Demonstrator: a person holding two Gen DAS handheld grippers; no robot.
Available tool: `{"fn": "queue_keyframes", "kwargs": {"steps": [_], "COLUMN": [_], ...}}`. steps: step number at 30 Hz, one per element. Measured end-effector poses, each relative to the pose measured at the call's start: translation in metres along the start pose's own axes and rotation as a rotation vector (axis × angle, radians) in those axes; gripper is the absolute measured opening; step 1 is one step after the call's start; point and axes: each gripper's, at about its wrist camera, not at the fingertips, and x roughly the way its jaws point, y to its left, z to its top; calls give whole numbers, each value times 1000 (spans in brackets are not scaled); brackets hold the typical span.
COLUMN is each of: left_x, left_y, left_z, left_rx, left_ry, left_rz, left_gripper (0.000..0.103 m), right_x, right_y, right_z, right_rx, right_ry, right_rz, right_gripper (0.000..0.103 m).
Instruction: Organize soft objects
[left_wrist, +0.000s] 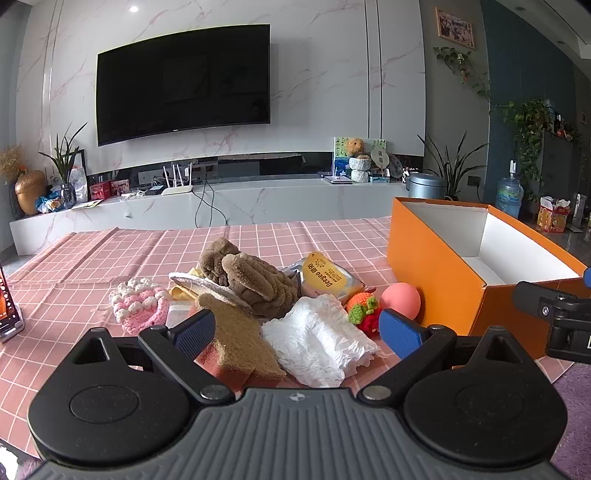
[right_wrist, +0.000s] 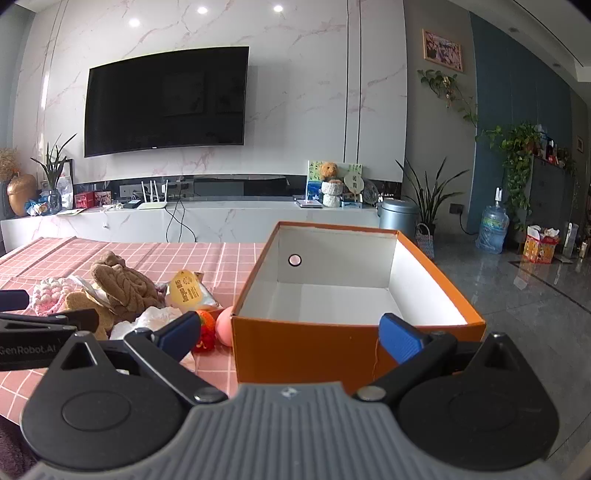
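While your left gripper (left_wrist: 297, 328) hangs low over the near edge of the table (left_wrist: 92, 258), its jaws stand wide apart and hold nothing. Between its fingers lie a brown sponge (left_wrist: 236, 339) and a white crumpled cloth (left_wrist: 317, 343), touching each other. Behind them you see a brown plush toy (left_wrist: 251, 273), a pink knitted piece (left_wrist: 138, 302) to the left, a yellow packet (left_wrist: 325, 277), a small knitted strawberry (left_wrist: 364, 312) and a pink ball (left_wrist: 400, 300) that rests against the orange box (left_wrist: 436, 280). The far part of the pink checked cloth is free.

Your right gripper (right_wrist: 290, 334) is also spread open and empty, and it points at the near wall of the box (right_wrist: 303, 347). The box is open on top, with white inside, and stands at the right end of the table; beyond it is only floor (right_wrist: 517, 295).
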Motion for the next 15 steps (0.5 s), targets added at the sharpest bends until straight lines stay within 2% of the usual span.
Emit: {"fn": "queue_keyframes", "kwargs": {"steps": [15], "left_x": [1], "left_y": [1], "left_z": [-3], "left_rx": [-3], "left_ry": [8], "left_rz": [3], "left_gripper": [103], "right_x": [9], "right_y": [1], "right_z": [0], "right_rx": [5], "right_ry": [39], "right_rz": [-15], "right_gripper": [101]}}
